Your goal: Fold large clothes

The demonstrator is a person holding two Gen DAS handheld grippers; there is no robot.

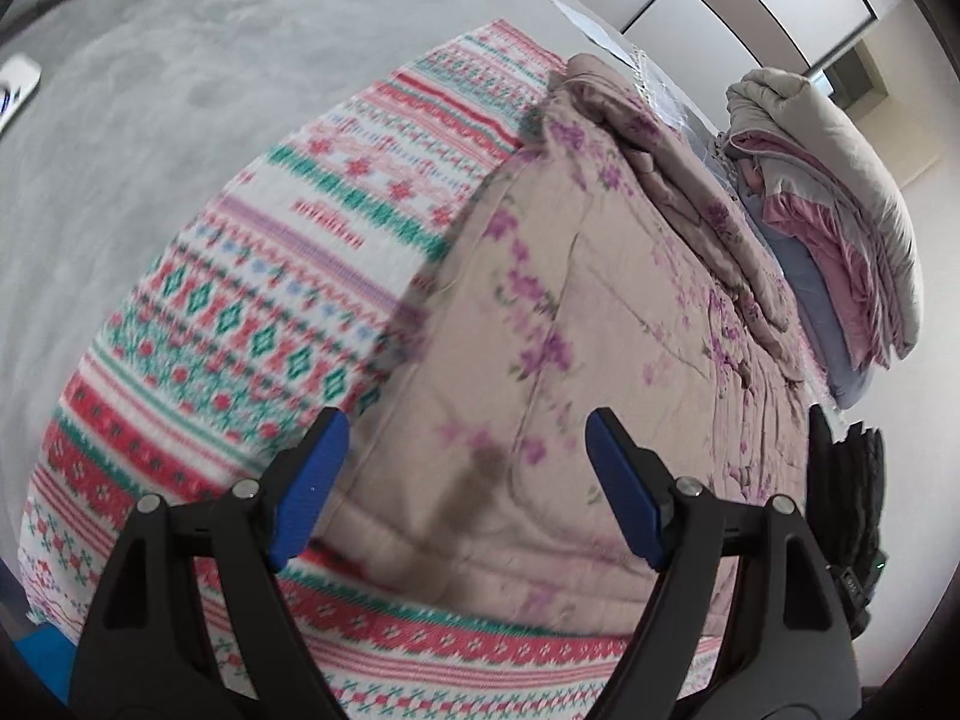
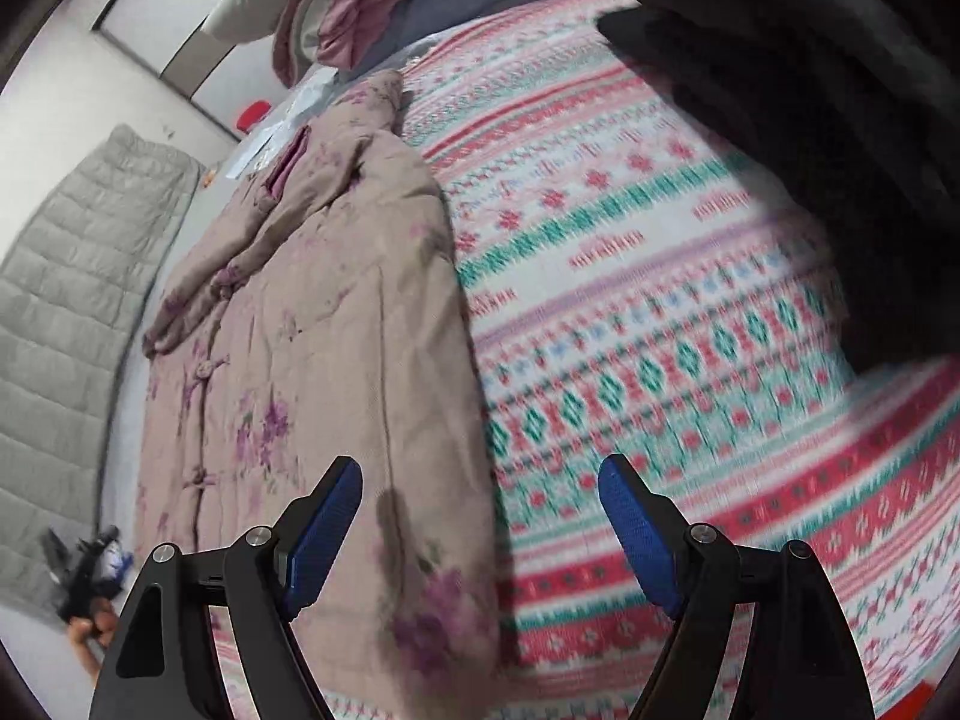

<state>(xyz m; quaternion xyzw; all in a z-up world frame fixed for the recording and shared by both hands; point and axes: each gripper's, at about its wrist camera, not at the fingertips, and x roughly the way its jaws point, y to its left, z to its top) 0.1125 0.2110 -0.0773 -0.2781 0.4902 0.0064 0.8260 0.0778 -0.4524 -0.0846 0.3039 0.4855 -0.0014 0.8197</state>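
Note:
A padded pink jacket with purple flowers (image 1: 564,324) lies flat on a patterned red, green and white bedspread (image 1: 252,300). In the right wrist view the same jacket (image 2: 324,324) shows its knot buttons and collar, with the bedspread (image 2: 660,300) to its right. My left gripper (image 1: 468,480) hovers open over the jacket's near hem, nothing between its blue pads (image 1: 312,480). My right gripper (image 2: 480,528) is open too, above the jacket's right edge where it meets the bedspread. Neither touches the cloth.
A stack of folded bedding and a pale puffy coat (image 1: 840,210) sits at the bed's far end. A dark garment (image 2: 810,120) fills the right wrist view's upper right. A grey quilted pad (image 2: 72,300) lies on the floor beside the bed. Grey floor (image 1: 150,90) lies left.

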